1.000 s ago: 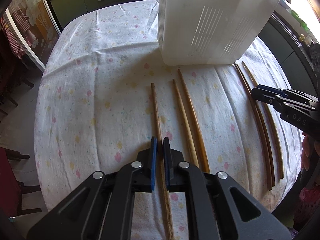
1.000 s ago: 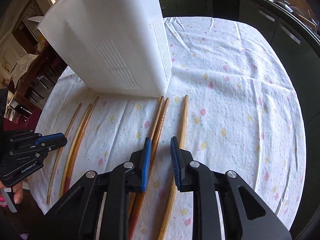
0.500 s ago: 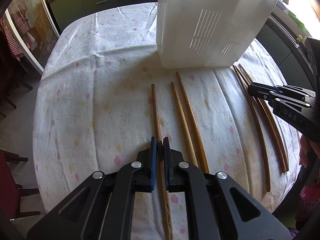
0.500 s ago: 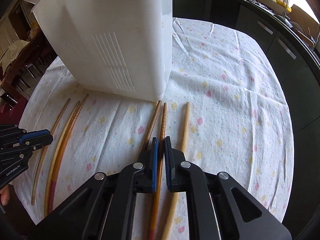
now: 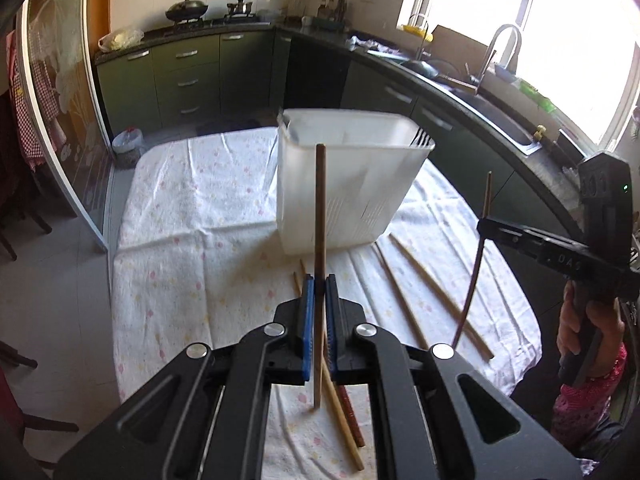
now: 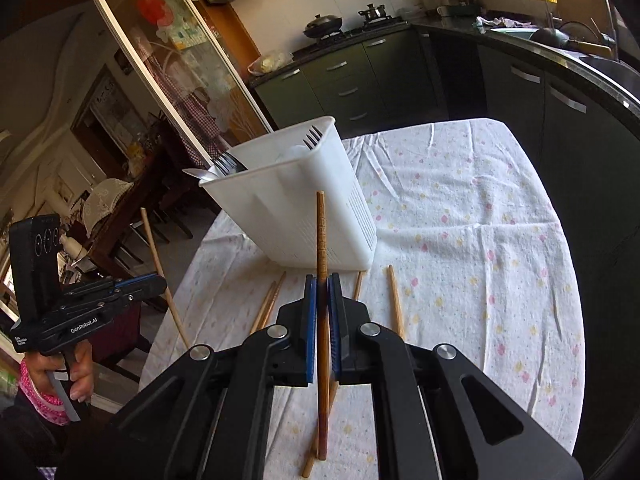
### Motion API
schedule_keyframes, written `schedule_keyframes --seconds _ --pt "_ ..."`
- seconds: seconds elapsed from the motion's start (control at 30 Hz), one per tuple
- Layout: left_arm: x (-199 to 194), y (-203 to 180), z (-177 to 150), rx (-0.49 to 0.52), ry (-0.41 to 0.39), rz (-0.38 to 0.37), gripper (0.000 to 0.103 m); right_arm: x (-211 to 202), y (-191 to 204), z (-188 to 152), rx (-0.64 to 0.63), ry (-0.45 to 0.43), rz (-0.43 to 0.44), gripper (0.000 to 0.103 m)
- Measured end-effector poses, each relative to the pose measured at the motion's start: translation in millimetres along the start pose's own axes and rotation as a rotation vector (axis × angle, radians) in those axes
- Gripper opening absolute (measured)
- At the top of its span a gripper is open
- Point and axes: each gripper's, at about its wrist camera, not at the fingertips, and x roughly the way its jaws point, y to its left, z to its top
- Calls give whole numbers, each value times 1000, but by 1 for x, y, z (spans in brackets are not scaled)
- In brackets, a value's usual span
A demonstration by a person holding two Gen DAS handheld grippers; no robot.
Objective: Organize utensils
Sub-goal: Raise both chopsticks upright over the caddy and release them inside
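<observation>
My left gripper [image 5: 320, 284] is shut on a brown chopstick [image 5: 320, 216] held upright above the table, in front of the white utensil basket [image 5: 348, 196]. My right gripper [image 6: 322, 284] is shut on a carved reddish chopstick [image 6: 321, 236], also upright, in front of the basket [image 6: 296, 216], which holds forks [image 6: 224, 162]. The right gripper also shows in the left wrist view [image 5: 486, 226] with its chopstick [image 5: 476, 264]. The left gripper also shows in the right wrist view [image 6: 160, 280] with its chopstick [image 6: 160, 264]. Several chopsticks [image 5: 416, 276] lie on the cloth.
The table has a white flowered cloth [image 6: 460, 240]. Loose chopsticks [image 6: 394, 300] lie in front of the basket. Dark green kitchen cabinets [image 5: 180, 80] and a counter with a sink [image 5: 492, 92] stand behind. A glass door [image 6: 160, 80] and chairs are to the left.
Both grippers have lifted their chopsticks off the cloth and tipped them upright. The views now look level across the kitchen instead of down at the table.
</observation>
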Motion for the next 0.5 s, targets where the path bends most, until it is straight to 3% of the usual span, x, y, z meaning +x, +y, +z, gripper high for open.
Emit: schedule_keyframes --seconds 0.23,0.5 --pt "-59 -29 56 56 -191 -40 5 -31 7 2 -22 -55 27 7" --pt "-75 -42 121 58 -351 0 5 -43 6 4 -21 -66 25 7"
